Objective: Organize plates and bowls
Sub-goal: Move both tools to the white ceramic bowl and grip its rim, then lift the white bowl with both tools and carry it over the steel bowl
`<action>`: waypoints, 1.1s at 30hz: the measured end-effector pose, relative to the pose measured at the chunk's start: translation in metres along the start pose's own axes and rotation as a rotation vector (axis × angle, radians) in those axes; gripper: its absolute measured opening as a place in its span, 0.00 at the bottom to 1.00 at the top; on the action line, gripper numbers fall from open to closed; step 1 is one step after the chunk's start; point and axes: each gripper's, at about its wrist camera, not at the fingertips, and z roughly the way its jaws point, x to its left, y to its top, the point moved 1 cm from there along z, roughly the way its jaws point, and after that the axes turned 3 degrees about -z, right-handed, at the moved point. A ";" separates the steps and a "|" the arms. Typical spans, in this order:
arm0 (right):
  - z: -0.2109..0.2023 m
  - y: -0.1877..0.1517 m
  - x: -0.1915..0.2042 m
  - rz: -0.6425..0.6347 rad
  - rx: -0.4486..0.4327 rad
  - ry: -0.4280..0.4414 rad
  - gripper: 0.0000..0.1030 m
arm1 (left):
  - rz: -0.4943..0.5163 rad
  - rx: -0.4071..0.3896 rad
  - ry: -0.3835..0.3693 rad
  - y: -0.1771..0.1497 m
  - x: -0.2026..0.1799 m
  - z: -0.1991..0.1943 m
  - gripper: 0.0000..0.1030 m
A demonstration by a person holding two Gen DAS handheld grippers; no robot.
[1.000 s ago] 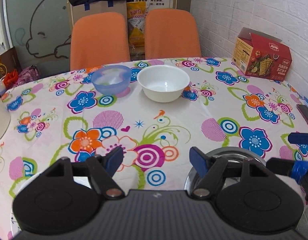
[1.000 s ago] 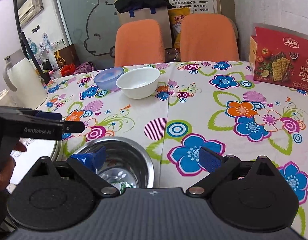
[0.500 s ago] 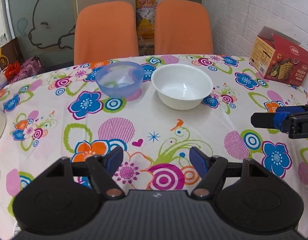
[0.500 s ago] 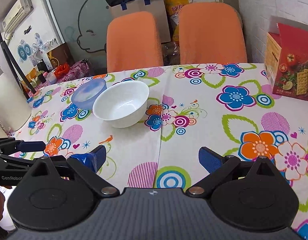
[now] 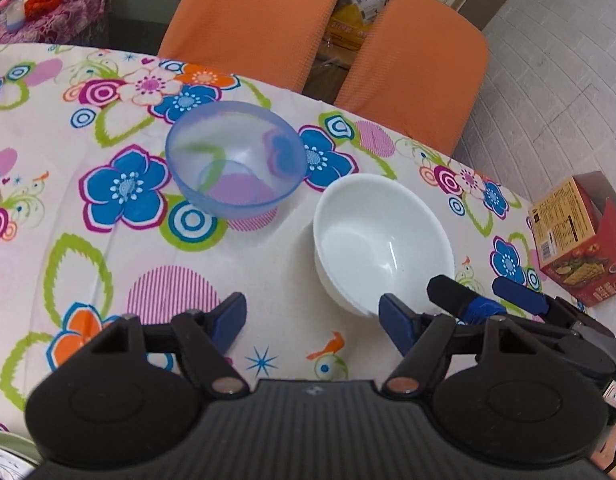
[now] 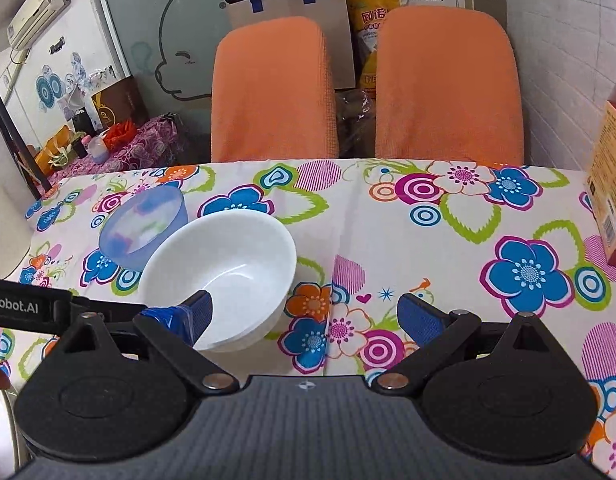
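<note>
Both grippers hang over a table [image 6: 448, 248] spread with a bright flowered cloth, and each has its jaws spread wide with nothing between them. The left gripper [image 5: 312, 318] shows bare cloth in the gap between its blue-padded fingers; its right fingertip lies over the near rim of the white bowl [image 5: 382, 240] in this view, though whether it touches cannot be told. The right gripper [image 6: 303, 314] is likewise released, its left blue pad [image 6: 199, 312] lying over the near side of the white bowl [image 6: 227, 276], at or just inside the rim, while the other finger stands well off to the right over the cloth. In the left wrist view the right gripper [image 5: 488, 300] comes in from the right, its two fingertips just beside the bowl's near-right rim. The white bowl sits upright toward the far edge of the table, and the translucent blue bowl [image 5: 235, 160] stands upright just beside it on the left, slightly nearer the far edge; from the right wrist view the blue bowl [image 6: 143, 228] is partly hidden behind the white one. Two orange chairs [image 6: 271, 92] stand against the far edge, and a red cracker box [image 5: 576, 240] rests near the table's right edge
</note>
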 end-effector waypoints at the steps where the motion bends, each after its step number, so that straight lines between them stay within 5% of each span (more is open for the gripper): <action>1: 0.003 0.001 0.000 -0.003 0.003 0.002 0.84 | -0.003 -0.003 0.006 0.001 -0.001 0.002 0.72; 10: 0.029 0.006 0.005 -0.099 0.040 -0.040 0.84 | -0.089 0.028 0.011 0.013 0.005 0.024 0.72; 20: -0.035 -0.016 0.007 -0.092 -0.139 0.099 0.84 | -0.111 0.035 -0.065 0.017 0.010 0.003 0.72; 26: -0.026 -0.029 0.018 -0.163 -0.075 0.082 0.84 | 0.178 -0.056 -0.079 0.038 -0.036 -0.023 0.74; 33: -0.010 -0.033 0.021 -0.154 -0.028 0.084 0.84 | 0.533 -0.003 -0.091 0.056 -0.077 0.021 0.75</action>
